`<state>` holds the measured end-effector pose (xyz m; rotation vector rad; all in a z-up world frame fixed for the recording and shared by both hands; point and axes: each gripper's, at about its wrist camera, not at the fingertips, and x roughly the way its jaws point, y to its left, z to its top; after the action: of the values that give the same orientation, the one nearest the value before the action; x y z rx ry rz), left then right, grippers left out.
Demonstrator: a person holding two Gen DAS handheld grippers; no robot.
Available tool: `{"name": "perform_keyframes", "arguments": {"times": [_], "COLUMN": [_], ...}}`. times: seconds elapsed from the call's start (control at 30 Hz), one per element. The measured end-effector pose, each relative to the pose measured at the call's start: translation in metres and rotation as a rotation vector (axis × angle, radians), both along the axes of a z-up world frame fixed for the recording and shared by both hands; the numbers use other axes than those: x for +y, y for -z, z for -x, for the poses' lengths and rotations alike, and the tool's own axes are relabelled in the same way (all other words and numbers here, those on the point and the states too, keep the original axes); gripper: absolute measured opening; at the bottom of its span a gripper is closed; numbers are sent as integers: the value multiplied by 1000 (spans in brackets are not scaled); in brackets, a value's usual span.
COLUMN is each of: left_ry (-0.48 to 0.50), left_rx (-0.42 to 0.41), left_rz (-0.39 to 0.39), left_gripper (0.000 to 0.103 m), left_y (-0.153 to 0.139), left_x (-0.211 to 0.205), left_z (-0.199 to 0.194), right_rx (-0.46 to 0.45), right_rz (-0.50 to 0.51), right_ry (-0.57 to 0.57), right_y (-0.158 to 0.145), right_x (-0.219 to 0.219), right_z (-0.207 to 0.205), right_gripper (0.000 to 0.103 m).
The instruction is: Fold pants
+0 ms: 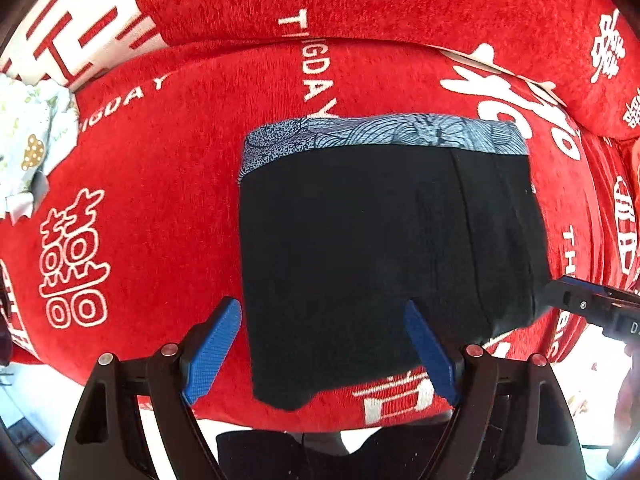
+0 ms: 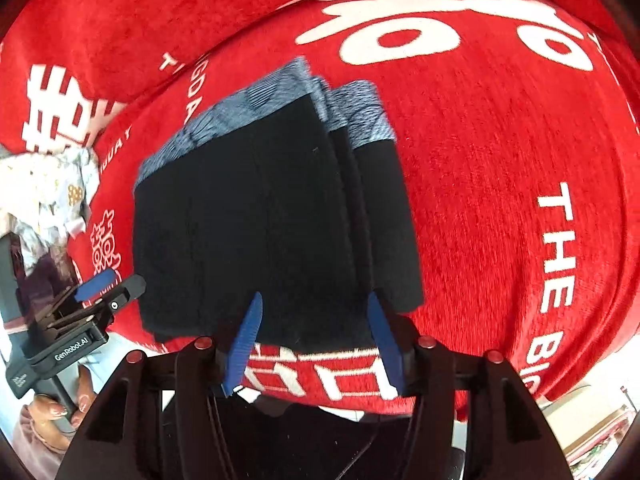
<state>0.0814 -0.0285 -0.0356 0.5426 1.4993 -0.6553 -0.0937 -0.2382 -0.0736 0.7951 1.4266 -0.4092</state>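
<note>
The black pants (image 1: pixel 384 248) lie folded into a compact rectangle on a red cover (image 1: pixel 160 208) printed with white characters and lettering. The patterned grey-blue waistband (image 1: pixel 380 136) forms the far edge of the fold. In the right wrist view, the fold shows several stacked layers, stepped along the right side, with the waistband (image 2: pixel 360 112) visible on more than one layer.

The left gripper (image 1: pixel 322 354) sits at the near edge of the pants. Its blue fingers (image 1: pixel 212 352) are spread wide; the left one lies over bare cover just beside the pants' left edge, the right one over the black fabric. Nothing is held between them.

The right gripper (image 2: pixel 316 340) sits at the near edge of the pants (image 2: pixel 260 232), toward the right side of the fold. Its blue fingers (image 2: pixel 244 344) are also apart and hold nothing.

A crumpled pale printed cloth (image 1: pixel 28 144) lies on the cover, well apart to the left of the pants.
</note>
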Motion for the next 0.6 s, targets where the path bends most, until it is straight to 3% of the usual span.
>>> {"name": "perform_keyframes", "arguments": {"times": [0.17, 0.5, 0.6], "left_ry": [5, 23, 15], "left_rx": [-6, -54, -80], "left_rz": [-30, 9, 22], "left_gripper": [85, 85, 85], "left_y": [-16, -59, -69], "left_x": [-1, -1, 2], "left_z": [5, 12, 12], "right_rx": [8, 23, 33], "right_rz": [0, 63, 116], "right_ry": [-28, -99, -121], "right_y": [-20, -60, -71], "right_x": [14, 37, 42], "right_z": [-9, -19, -19], "right_gripper": [78, 84, 98]}}
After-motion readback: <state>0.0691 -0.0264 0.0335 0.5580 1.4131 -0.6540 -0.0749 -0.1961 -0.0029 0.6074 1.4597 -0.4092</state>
